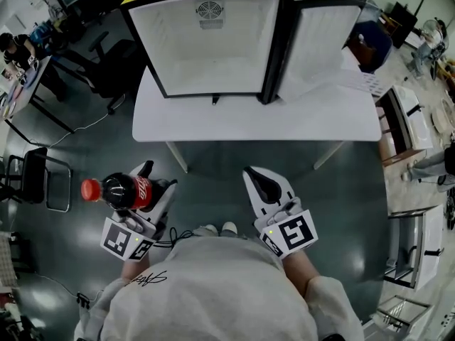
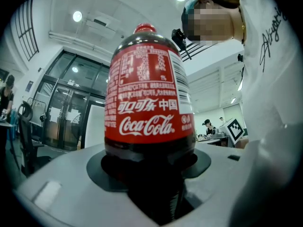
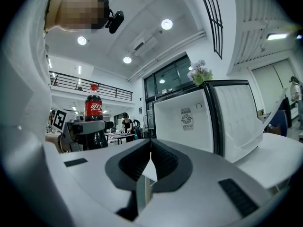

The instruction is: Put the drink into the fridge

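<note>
Room: open-plan hall with a grey floor, desks and office chairs round about; a white table point(image 1: 213, 123) straight ahead.
Fridge: small white fridge point(image 1: 206, 48) at the table's far edge, empty inside, door point(image 1: 320, 45) swung wide towards the right edge.
Drink: Coca-Cola bottle point(image 1: 124, 190), full, red cap on, upright in the air short of the table's near edge, to the left.
Handling: likely weighty for its size and top-heavy; smooth, springy plastic that may slip or tip; best taken low on the body, under the label.
Left gripper point(image 1: 160, 176): clamped on the bottle's dark lower body just beneath the label, pointing about level towards the fridge.
Right gripper point(image 1: 250, 172): pads pressed together, nothing between them; held level beside the left, aimed at the open fridge.
</note>
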Demonstrator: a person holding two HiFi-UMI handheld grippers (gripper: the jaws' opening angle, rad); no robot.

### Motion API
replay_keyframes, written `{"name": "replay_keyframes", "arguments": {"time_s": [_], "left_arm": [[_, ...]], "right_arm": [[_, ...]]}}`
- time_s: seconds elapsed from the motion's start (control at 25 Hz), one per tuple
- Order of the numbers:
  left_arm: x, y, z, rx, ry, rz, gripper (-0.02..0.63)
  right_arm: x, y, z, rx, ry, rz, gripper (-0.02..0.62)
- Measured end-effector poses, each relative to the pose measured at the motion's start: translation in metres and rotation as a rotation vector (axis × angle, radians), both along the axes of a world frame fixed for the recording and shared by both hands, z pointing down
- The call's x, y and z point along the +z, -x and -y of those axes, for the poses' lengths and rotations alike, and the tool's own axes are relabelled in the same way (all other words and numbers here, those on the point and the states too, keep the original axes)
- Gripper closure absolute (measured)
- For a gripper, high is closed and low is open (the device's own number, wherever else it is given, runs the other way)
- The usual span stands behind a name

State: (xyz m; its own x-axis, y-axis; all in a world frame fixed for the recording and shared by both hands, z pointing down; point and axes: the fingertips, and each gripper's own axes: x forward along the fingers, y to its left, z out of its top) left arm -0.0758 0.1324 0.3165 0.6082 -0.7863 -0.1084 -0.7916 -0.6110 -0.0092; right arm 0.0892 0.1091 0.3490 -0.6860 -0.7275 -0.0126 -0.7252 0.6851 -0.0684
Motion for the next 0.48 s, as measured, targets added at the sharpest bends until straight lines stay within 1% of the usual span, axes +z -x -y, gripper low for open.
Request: {"name": "replay_keyframes", "arguments": {"time_s": [0.2,0.48], "left_arm": [[0.0009,-0.0004,-0.0017,0.0,0.005,0.01,0.337],[0.0,0.0034,-0.0071,-0.028,0.011,0.008,0.337]], "right_arm": [[0.0007,0.0024,-0.0011,-0.01,0.0,0.004,0.581],[0.0027,0.0048,-0.0033,-0.035,0.009,0.006,0.581]]}}
